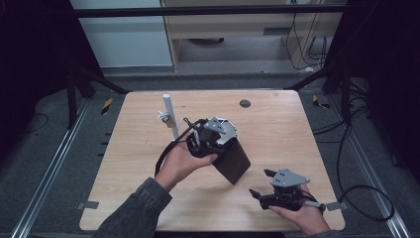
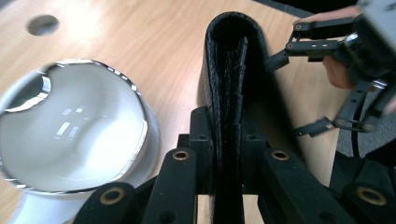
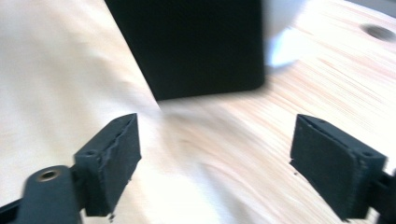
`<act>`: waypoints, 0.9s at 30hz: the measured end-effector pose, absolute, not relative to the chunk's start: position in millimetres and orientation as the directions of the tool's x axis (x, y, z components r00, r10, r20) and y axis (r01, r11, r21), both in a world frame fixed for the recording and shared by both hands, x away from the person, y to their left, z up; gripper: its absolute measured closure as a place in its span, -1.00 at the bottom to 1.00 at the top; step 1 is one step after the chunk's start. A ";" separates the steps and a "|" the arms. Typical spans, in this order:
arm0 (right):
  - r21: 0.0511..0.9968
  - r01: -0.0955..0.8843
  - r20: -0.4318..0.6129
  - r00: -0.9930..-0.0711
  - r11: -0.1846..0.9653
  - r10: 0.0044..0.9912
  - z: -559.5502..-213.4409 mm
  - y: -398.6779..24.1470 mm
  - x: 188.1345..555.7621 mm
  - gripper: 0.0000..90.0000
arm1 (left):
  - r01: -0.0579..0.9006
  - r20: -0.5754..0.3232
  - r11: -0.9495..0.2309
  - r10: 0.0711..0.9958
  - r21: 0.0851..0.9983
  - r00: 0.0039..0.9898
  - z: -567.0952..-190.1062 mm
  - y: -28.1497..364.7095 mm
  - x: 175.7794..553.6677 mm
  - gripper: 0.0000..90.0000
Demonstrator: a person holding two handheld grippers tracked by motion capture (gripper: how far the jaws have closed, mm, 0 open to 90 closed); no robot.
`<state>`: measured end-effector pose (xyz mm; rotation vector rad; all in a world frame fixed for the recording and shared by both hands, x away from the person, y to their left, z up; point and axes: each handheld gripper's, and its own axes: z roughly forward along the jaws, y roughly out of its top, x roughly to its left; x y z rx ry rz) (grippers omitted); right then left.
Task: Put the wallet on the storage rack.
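My left gripper (image 2: 224, 140) is pinched hard on a black leather wallet (image 2: 233, 60), its two jaws pressed against the folded edge from either side; in the high view that wallet (image 1: 233, 161) hangs tilted from the left gripper (image 1: 210, 139) just above the wooden table (image 1: 277, 124), near the middle of it. My right gripper (image 3: 215, 158) stands with its jaws spread wide and nothing between them; I see it low at the near right of the table (image 1: 280, 191), apart from the wallet, its jaws pointing back toward it.

What could go wrong: I hold the wallet by one thin edge only, so its weight may swing it or let it slide out of the pads; the leather looks smooth. Just beside the wallet stands a white cup (image 2: 70, 135), glossy and round; a swing of the wallet or of my left hand could knock it over. Behind it a slim white post (image 1: 170, 116) rises from the table, and the cable of the left gripper trails close by it and might snag. If I bring the right gripper in too fast, its open jaws could strike the wallet's face rather than straddle it; that view is blurred, so I judge the gap only roughly.

Counted: one wallet; one cup; one post; two grippers; one table with one dark round hole (image 1: 244, 103).
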<state>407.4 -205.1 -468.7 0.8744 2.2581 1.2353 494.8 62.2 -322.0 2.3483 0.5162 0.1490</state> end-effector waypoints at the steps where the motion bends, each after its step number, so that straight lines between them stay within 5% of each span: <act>1: 0.854 0.324 -0.062 -0.714 0.407 0.697 -468.7 -205.1 407.4 -0.67 | 0.323 -0.038 -0.663 0.406 0.675 0.913 -322.0 62.2 494.8 0.78; 10: 0.758 0.593 0.014 -0.429 0.271 0.903 -500.4 -233.7 461.8 -0.86 | 0.336 -0.043 -0.620 0.438 0.709 0.898 -289.6 72.1 503.6 0.78; 27: 0.728 0.643 -0.003 -0.346 0.240 0.938 -512.4 -238.6 477.9 -0.93 | 0.346 -0.001 -0.566 0.520 0.748 0.854 -248.3 81.2 518.5 0.78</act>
